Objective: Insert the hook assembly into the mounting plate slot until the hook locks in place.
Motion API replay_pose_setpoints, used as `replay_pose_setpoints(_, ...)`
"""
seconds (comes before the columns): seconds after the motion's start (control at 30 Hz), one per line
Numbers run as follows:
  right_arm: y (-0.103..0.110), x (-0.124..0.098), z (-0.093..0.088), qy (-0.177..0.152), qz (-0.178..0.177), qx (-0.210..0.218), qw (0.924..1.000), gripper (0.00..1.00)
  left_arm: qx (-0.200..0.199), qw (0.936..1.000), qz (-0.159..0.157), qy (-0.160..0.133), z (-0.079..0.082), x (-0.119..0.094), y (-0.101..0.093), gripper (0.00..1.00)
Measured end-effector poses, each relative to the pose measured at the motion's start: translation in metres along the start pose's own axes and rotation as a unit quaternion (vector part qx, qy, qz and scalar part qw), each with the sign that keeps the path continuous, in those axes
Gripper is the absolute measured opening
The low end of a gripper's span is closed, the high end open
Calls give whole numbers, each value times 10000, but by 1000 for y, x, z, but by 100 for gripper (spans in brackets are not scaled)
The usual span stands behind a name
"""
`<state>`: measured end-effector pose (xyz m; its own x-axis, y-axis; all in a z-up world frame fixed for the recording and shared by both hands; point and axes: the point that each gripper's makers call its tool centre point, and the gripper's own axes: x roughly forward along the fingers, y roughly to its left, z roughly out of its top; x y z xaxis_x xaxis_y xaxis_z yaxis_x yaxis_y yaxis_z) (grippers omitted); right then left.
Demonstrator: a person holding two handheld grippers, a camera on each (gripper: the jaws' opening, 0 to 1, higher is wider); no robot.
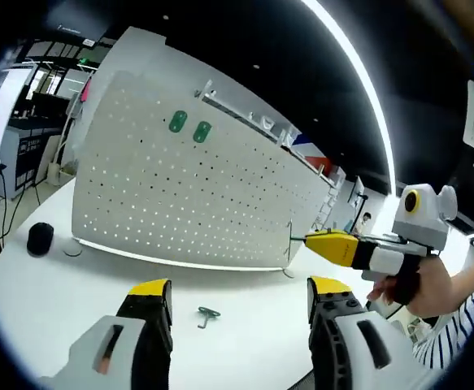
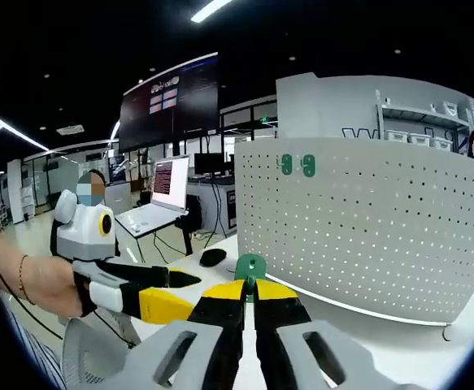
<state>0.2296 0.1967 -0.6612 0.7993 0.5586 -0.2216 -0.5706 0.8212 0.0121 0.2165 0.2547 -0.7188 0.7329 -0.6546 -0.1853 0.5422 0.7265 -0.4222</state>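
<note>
A green hook piece (image 2: 250,266) sits pinched between the right tongs (image 2: 249,302), whose jaws are together on it; its rounded green head sticks up just past the yellow tips, in front of the white pegboard (image 2: 367,227). In the left gripper view the same right tongs (image 1: 328,240) come in from the right, held by a person's hand (image 1: 428,288), with their tip near the board's lower right edge. A second small hook part (image 1: 207,315) lies flat on the white surface (image 1: 66,276), between the jaws of the left tongs (image 1: 241,296), which stand apart and hold nothing. Two green hooks (image 1: 189,126) hang side by side high on the pegboard. A black round object (image 1: 40,238) rests on the surface left of the board. In the right gripper view an open laptop (image 2: 162,199) stands on a desk behind.
</note>
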Motion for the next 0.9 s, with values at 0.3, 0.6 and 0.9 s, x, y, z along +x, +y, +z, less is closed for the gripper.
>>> replay_pose_setpoints(0.3, -4, 1, 5, -121, -200, -64, 9997, 0, 230, 9989, 42, 411, -28, -4, -3, 79)
replay_pose_setpoints(0.6, -24, 4, 18, -191, -851, -345, 9956, 0, 261, 9979, 327, 495, -33, -8, 14, 91)
replay_pose_setpoints(0.9, -44, 14, 44, -601, -1499, -350, 9862, 0, 271, 9961, 516, 657, -41, -9, 22, 100)
